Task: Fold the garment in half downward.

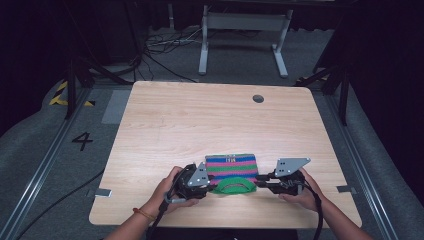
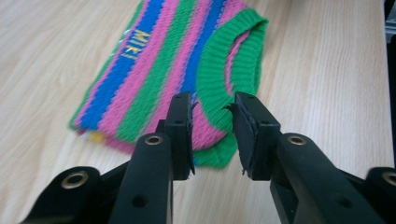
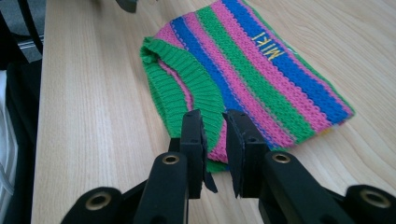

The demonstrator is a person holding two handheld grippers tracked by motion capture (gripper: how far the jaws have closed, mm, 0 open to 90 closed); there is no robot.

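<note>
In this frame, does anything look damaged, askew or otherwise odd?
Only minor wear: the black pad lining the left gripper looks frayed and ragged at its edges. A flap of pad hangs loose on the right gripper. The striped knitted garment lies flat on the table, intact.

knit garment (image 1: 231,165): pink, blue, green stripes; green ribbed trim; yellow lettering | bench (image 1: 200,120): pale wood grain | tongs (image 2: 212,133): black
</note>
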